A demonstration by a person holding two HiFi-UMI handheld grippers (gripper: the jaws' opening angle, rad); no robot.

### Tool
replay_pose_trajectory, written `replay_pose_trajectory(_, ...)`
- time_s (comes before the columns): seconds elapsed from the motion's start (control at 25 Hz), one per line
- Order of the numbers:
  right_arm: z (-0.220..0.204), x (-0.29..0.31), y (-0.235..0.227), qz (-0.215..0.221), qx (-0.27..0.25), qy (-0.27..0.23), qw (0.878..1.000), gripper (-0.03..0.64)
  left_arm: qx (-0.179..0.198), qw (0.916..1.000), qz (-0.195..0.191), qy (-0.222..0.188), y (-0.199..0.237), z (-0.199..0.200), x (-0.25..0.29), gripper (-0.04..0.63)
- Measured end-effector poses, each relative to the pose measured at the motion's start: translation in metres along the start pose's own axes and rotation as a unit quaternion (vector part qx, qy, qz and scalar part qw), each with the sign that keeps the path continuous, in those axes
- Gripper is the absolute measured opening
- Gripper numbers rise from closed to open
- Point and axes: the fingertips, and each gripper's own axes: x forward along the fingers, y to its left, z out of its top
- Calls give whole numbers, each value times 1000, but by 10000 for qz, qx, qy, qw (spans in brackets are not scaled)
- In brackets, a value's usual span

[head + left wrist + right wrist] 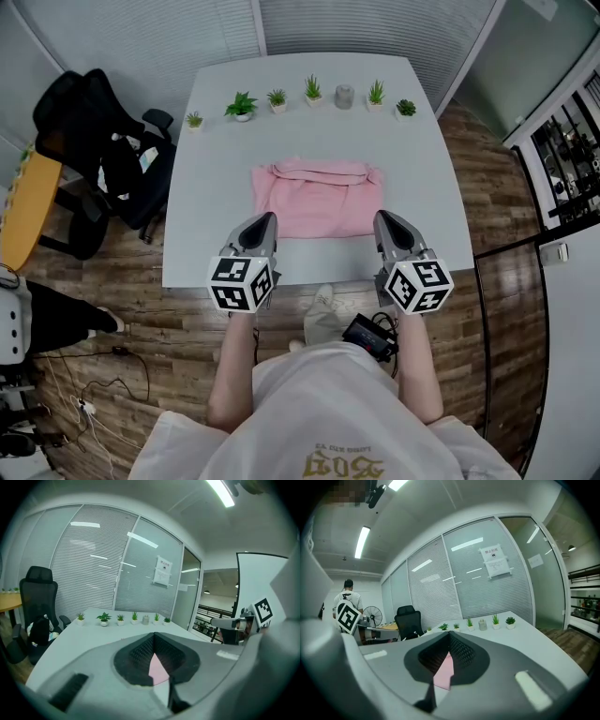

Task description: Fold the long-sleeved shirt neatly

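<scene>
You hold both grippers side by side over the near edge of the white table (211,169). The jaws of your left gripper (266,219) are pressed fully together, with nothing between the pads. Your right gripper (382,217) is likewise closed and empty. In the head view, each gripper's tip lines up with a near corner of the pink long-sleeved shirt (314,202). No view shows whether either tip touches the cloth.

In the left gripper view, the closed left gripper (153,639) shows a sliver of pink shirt (157,670) below the meeting pads. The right gripper view shows the same: the right gripper (449,638) is closed, with pink cloth (444,673) beneath it.

The shirt lies flat in the middle of the table as a rough rectangle, with a bunched roll of fabric along its far edge.

Well beyond the shirt, a row of small potted plants (241,105) lines the far edge of the table, with a small grey cylinder (344,96) among them. A black office chair (94,141) draped with dark items stands to the left of the table. Beside your feet, a black device (371,336) lies on the wooden floor. Nothing sits between the grippers and the shirt.
</scene>
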Motion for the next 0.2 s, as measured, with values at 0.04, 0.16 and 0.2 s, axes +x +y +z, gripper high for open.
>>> replay_pose_trajectory(0.04,0,0,0,-5,-7,1,10000,11,-3,10000,-8,5,0,-1,0,2)
replay_pose_trajectory(0.16,0,-1,-1,-16,-25,3,10000,11,-9,10000,-33,17,-1,-1,1,2)
replay_pose_trajectory(0.2,0,-1,-1,-20,-31,4,10000,11,-9,10000,-43,20,-1,-2,2,2)
